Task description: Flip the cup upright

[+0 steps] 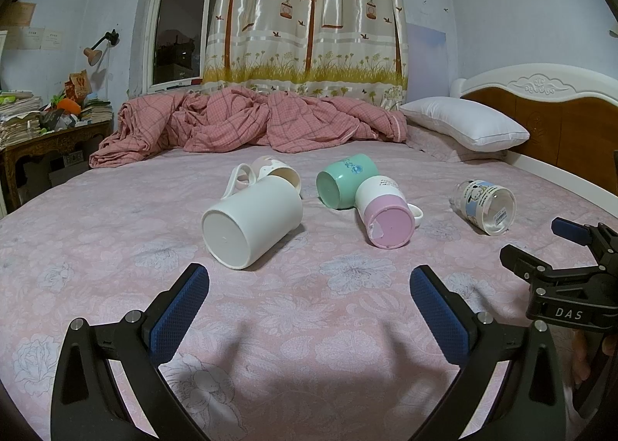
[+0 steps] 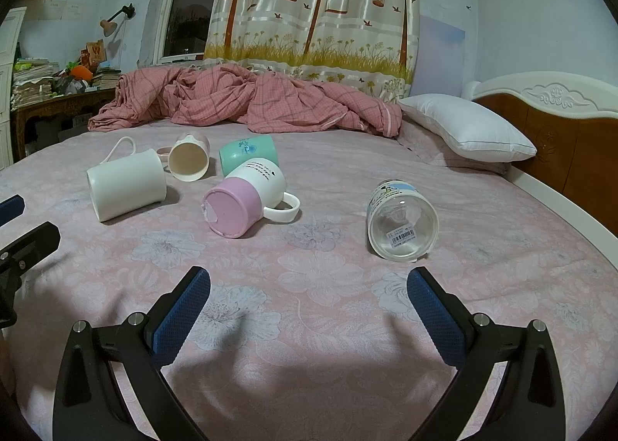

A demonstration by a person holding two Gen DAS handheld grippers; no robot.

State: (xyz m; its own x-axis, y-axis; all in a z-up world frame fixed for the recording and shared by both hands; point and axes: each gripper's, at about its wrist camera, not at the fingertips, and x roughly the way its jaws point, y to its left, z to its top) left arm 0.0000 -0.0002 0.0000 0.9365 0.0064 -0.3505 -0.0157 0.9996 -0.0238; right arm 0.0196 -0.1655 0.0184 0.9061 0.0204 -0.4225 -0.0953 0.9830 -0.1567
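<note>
Cups lie tipped over on the pink bedsheet (image 1: 116,247): a white mug (image 1: 251,222), a pink-based mug (image 1: 386,217), a green cup (image 1: 343,180), a glass cup (image 2: 401,222). Left gripper (image 1: 309,286) and right gripper (image 2: 308,288) hover short of them, jaws spread, holding nothing.

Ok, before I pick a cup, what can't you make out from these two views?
- Small cream cup: left wrist view, mostly hidden behind the white mug.
- Green cup: right wrist view, lower part blocked by the pink-bottomed mug; its print is too small to read.
- Glass cup: barcode sticker too small to read.
- White mug's mouth: faces away in both views.
</note>
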